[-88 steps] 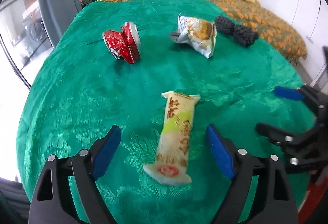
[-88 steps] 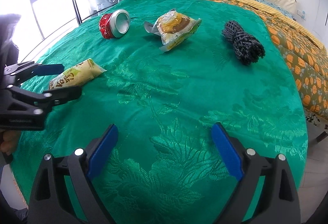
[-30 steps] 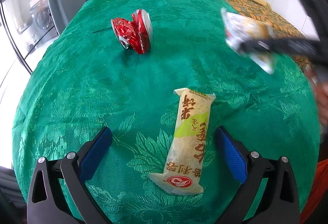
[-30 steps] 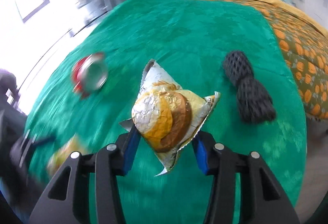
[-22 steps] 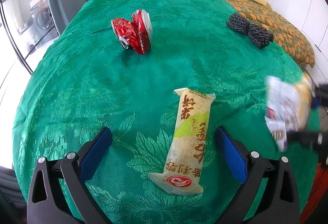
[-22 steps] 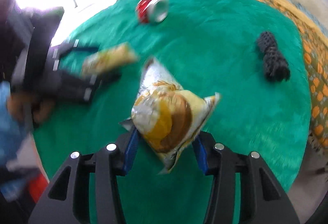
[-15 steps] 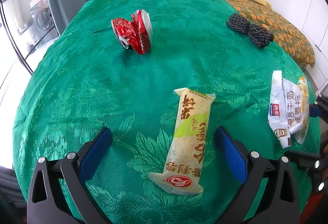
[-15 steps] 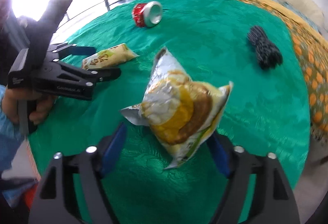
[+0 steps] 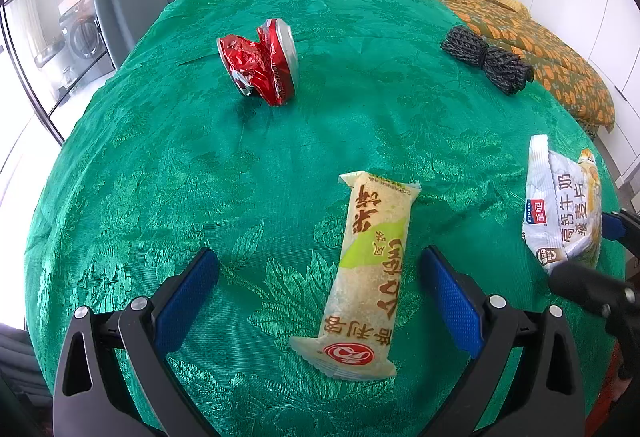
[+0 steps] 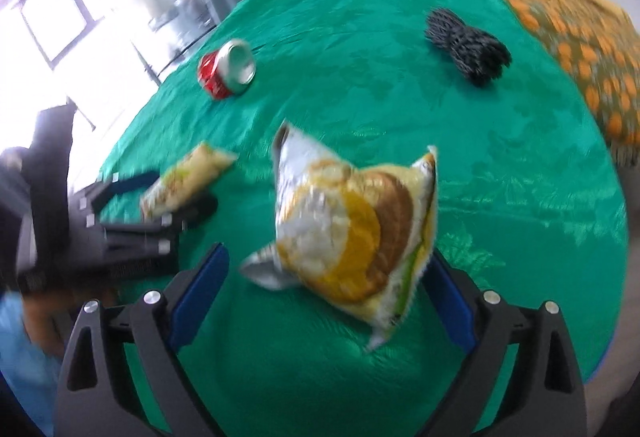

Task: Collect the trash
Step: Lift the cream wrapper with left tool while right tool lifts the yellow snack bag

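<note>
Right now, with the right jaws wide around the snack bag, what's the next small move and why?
Probably close the left gripper on the long wrapper. Its open jaws already straddle that wrapper on the green cloth. The right gripper has just been opening, and the snack bag between its pads looks released, so that hand seems done.

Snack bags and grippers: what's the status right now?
Right gripper jaws just opened, crinkled snack bag loose between them. Left gripper open around long wrapper. Crushed can untouched. Nothing blocking.
</note>
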A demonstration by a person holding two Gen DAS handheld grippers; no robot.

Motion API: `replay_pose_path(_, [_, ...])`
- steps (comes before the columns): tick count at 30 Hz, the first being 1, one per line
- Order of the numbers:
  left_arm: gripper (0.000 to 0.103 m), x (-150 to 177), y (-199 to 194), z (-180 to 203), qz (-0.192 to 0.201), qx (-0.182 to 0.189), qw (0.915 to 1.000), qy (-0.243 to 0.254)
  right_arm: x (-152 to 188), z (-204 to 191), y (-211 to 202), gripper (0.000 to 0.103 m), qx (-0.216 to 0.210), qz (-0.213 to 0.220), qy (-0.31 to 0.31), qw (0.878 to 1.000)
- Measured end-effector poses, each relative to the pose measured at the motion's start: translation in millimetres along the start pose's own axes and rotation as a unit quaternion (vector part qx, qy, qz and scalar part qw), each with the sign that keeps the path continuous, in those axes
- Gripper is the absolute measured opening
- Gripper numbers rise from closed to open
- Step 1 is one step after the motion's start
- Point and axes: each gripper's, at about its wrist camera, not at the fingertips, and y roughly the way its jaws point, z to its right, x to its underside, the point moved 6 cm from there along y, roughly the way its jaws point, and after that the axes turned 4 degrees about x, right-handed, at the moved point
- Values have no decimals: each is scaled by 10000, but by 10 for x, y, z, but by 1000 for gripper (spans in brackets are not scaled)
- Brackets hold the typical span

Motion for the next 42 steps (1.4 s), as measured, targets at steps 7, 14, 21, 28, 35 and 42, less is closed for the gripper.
replay_pose_path(7, [98,0,-1,-5,1,-2,10000,-2,-13,2,99,74,650,-28,-502,9966])
replay_pose_path(14, [98,26,-29,-4,0,-14,10000,-30,195,274,-107,75,693,-95,-878,9937])
replay_pose_path(21, [98,216,-172,-22,-24,189,9998,89,409,606,-373,88,768,-92,-695,9946])
replay_pose_path(28, [98,217,-333,-26,-3,512,9985,192,201,377,-580,90,433,270,-985,9938])
replay_pose_path(35, [86,77,-291,221,-94,317,9968,724,-29,137,-304,89,258,-146,-1558,9873])
replay_pose_path(42, [29,72,-199,237,-146,383,9975,577,7,143,-376,46,215,-85,-1385,9901])
